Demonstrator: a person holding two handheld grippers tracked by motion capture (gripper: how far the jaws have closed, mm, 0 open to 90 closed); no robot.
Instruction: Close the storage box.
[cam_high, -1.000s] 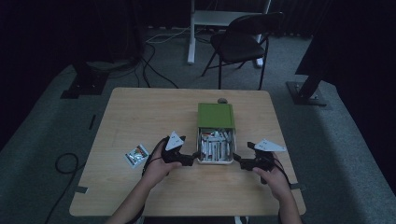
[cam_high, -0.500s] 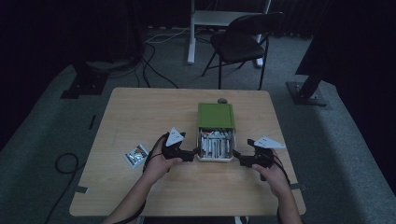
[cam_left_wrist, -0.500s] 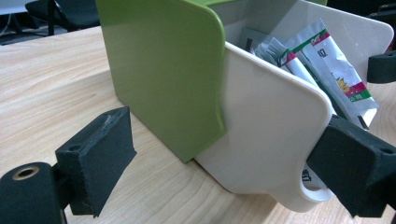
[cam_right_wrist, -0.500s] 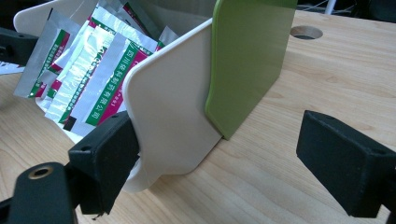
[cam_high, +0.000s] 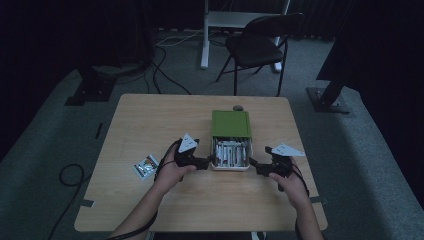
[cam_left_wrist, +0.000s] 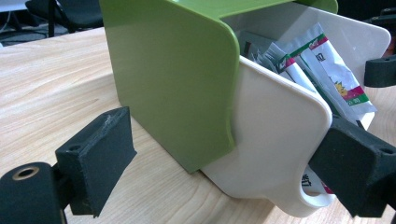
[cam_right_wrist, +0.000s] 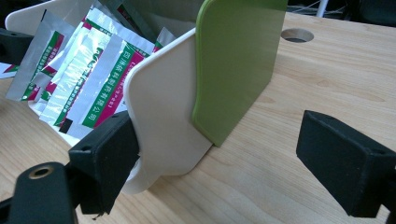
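- On the table (cam_high: 150, 120), right of centre, stands the box (cam_high: 230, 123): a green sleeve with a white drawer (cam_high: 230, 165) pulled out of its near end.
- Long axis of the box runs near to far; the open drawer points toward the person, the closed green end toward the far edge.
- Sachets (cam_high: 229, 152) fill the drawer, standing on edge, white with green and red print.
- Left gripper (cam_high: 204, 162) lies level at the drawer's near left corner, jaws spread; in the left gripper view one pad sits against the drawer's front by its white handle (cam_left_wrist: 312, 205), the other stands apart beside the green sleeve, so nothing is clamped.
- Right gripper (cam_high: 253, 165) mirrors it at the near right corner, jaws likewise spread; one pad touches the drawer's front corner, the other hangs well clear over bare wood.
- Loose sachet (cam_high: 146, 166) lies near the left edge of the table, well apart from the box.
- Round hole (cam_right_wrist: 297, 35) in the tabletop lies just beyond the box's far end.
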